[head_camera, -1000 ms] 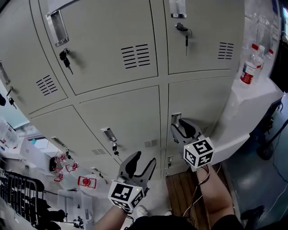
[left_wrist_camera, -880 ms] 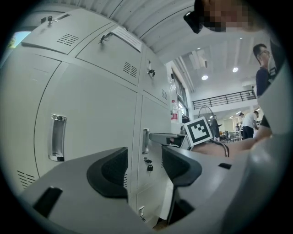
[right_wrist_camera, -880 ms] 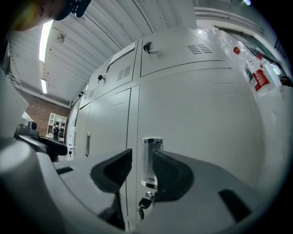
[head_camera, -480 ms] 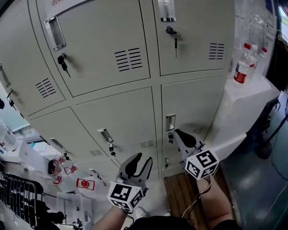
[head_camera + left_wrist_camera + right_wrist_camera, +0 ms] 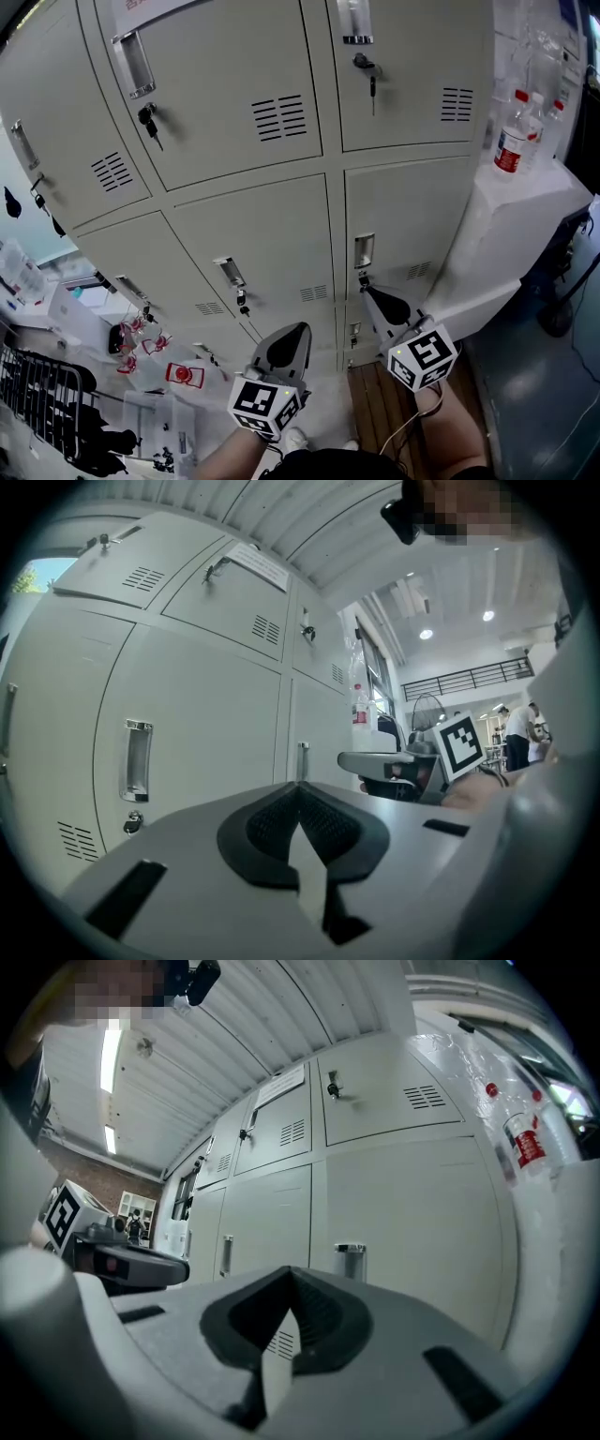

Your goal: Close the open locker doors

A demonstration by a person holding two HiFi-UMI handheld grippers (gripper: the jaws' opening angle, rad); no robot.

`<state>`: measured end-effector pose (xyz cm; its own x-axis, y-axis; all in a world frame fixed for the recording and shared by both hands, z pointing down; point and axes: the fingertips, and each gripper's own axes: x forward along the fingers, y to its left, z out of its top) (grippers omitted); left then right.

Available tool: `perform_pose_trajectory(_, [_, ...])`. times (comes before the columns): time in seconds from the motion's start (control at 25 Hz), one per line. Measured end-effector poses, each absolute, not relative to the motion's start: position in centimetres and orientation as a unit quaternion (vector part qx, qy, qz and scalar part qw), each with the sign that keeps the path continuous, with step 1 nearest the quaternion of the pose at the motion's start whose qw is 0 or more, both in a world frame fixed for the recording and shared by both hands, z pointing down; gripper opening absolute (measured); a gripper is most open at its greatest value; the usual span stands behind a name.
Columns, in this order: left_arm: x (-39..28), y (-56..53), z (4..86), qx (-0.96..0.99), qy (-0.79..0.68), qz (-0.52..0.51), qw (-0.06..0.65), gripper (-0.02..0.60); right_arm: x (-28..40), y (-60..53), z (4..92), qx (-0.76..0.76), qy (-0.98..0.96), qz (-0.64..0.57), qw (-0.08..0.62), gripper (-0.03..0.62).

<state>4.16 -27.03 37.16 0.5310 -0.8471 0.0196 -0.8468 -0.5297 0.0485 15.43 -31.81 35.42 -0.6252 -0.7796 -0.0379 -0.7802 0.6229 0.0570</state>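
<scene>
Grey locker doors fill the head view, and every door (image 5: 262, 244) I can see lies flush with its frame. My right gripper (image 5: 373, 294) points at the lower right door (image 5: 412, 225), just below its recessed handle (image 5: 364, 250), without touching it. My left gripper (image 5: 298, 332) hovers lower, in front of the bottom row. Both pairs of jaws have just been closing and are now shut with nothing between them, as the left gripper (image 5: 300, 787) view and the right gripper (image 5: 289, 1271) view show. A key (image 5: 242, 302) hangs from the middle door's lock.
A white counter (image 5: 525, 216) beside the lockers carries a red-capped bottle (image 5: 509, 141). A wooden slat platform (image 5: 384, 403) lies at the lockers' foot. A black wire rack (image 5: 37, 403) and red-and-white packets (image 5: 180, 375) sit at the lower left.
Both grippers' jaws went from open to shut, empty. The right gripper drew back and down from the recessed handle. The left gripper stayed in place.
</scene>
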Motion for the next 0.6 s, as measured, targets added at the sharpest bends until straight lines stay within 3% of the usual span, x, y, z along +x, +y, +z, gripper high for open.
perform_pose_trajectory(0.6, [3.1,-23.6,39.7,0.852,-0.521,0.014,0.046,0.002,14.0,-28.1,39.3,-0.386,0.923,-0.012,0.004,0.002])
